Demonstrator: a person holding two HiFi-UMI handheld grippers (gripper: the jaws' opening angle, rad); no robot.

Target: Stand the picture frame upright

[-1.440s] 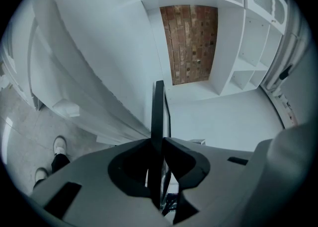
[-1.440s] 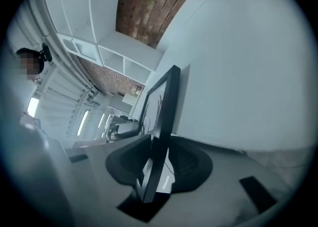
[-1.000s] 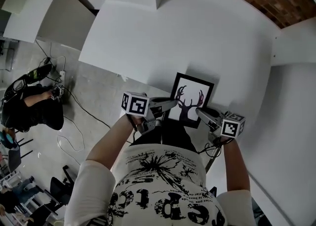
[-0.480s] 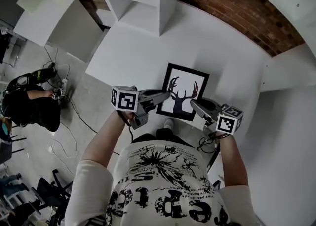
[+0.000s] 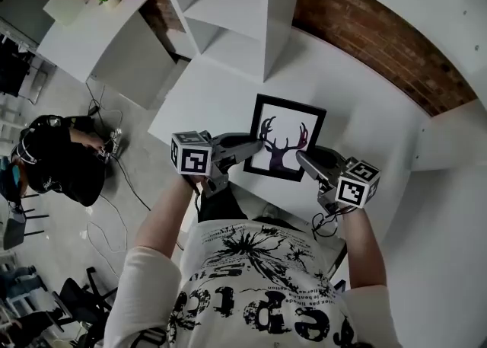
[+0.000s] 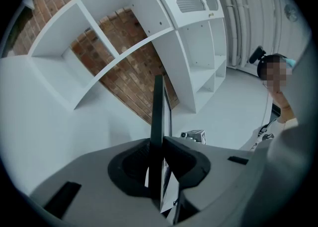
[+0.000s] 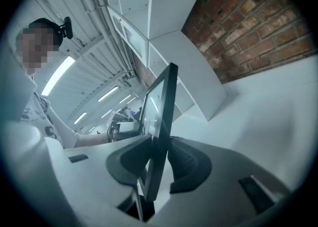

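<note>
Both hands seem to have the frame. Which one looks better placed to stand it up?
Left, by a little. The left gripper clamps the frame on its left edge, and the frame sits straight in its jaws. The right gripper holds near the lower right corner, where the frame sits slanted. Both will probably share the move.

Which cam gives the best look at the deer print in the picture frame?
Head view: the picture frame faces the camera, deer silhouette visible, left gripper and right gripper clamped on its side edges. Both gripper views show it only edge-on between the jaws; the print can't be read.
</note>
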